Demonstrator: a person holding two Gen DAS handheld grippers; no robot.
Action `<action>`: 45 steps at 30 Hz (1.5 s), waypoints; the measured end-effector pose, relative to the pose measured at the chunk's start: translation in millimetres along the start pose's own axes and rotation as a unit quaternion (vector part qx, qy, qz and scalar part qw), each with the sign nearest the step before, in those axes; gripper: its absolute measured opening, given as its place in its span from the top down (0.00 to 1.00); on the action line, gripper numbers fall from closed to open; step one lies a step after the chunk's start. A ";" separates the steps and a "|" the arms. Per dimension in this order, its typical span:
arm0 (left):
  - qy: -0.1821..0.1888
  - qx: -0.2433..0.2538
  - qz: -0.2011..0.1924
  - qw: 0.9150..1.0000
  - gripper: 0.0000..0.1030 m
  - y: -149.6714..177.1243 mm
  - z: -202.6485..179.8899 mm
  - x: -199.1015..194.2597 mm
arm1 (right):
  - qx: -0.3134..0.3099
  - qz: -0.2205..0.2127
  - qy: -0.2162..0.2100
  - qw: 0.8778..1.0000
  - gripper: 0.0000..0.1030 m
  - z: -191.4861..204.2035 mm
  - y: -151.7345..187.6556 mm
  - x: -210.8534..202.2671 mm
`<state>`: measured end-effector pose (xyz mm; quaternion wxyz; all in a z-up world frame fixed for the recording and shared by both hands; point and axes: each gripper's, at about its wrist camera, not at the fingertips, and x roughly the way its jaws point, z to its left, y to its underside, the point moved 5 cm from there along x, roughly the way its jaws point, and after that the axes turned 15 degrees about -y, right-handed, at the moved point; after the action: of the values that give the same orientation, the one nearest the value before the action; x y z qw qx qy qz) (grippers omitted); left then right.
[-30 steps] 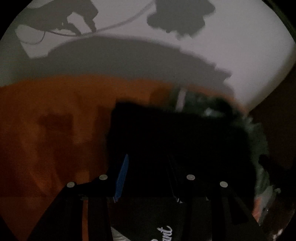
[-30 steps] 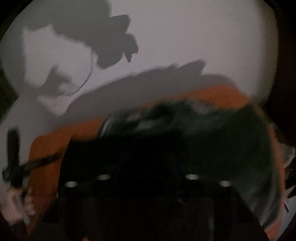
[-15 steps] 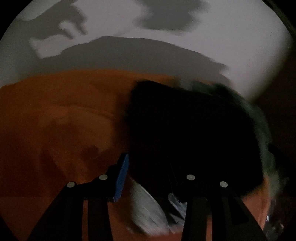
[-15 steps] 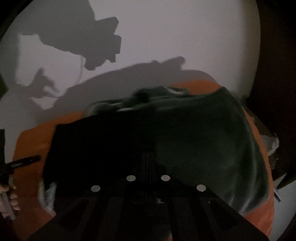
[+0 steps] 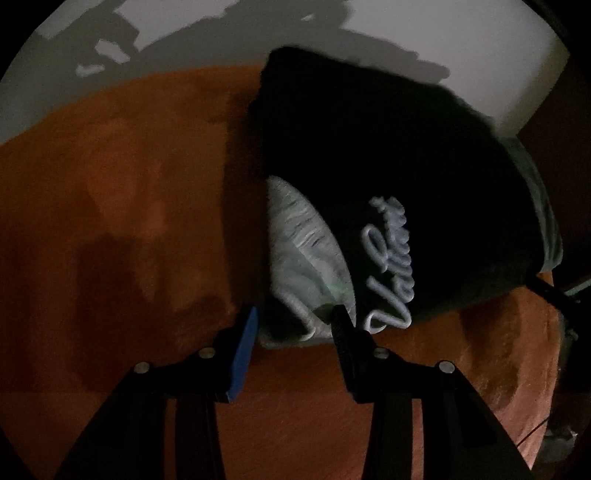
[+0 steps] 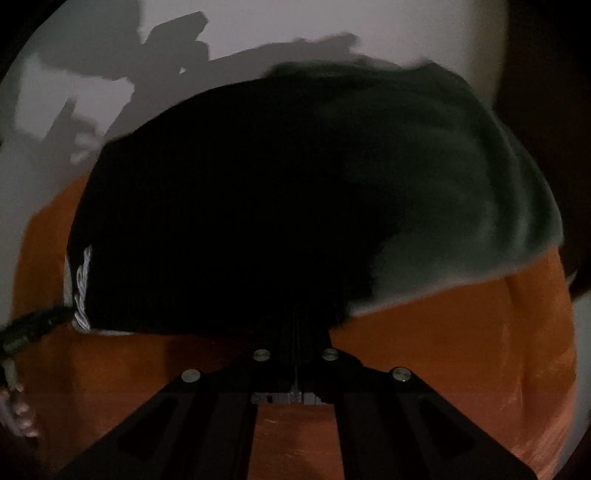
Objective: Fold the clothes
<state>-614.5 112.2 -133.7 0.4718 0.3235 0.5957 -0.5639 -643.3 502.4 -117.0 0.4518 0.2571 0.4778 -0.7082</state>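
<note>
- Orange cover (image 5: 122,206) spread under a pale wall (image 6: 258,26); dim light; whether it lies on a counter or a bed cannot be told.
- Black garment (image 5: 388,155), white script lettering, now laid on the orange cover; a second ago it was held higher and blurred.
- Grey fabric (image 5: 299,251) with drawstring, exposed at the black garment's near edge.
- Left tool (image 5: 293,325): half spread around the grey fabric's edge; firm pinching cannot be told.
- Right tool (image 6: 295,332): pressed together on the black garment's near hem.
- Judgement: fold carried over and set down; release and smoothing likely remain.
</note>
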 end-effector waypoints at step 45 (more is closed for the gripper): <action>-0.057 0.018 -0.094 0.994 0.25 272.0 112.6 -399.4 | -0.098 -0.042 -0.024 0.994 0.22 331.0 265.1 -339.4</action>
<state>-204.8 102.9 145.9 0.4438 0.2424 0.5853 -0.6337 -230.1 299.5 171.4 0.4560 0.1742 0.5443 -0.6823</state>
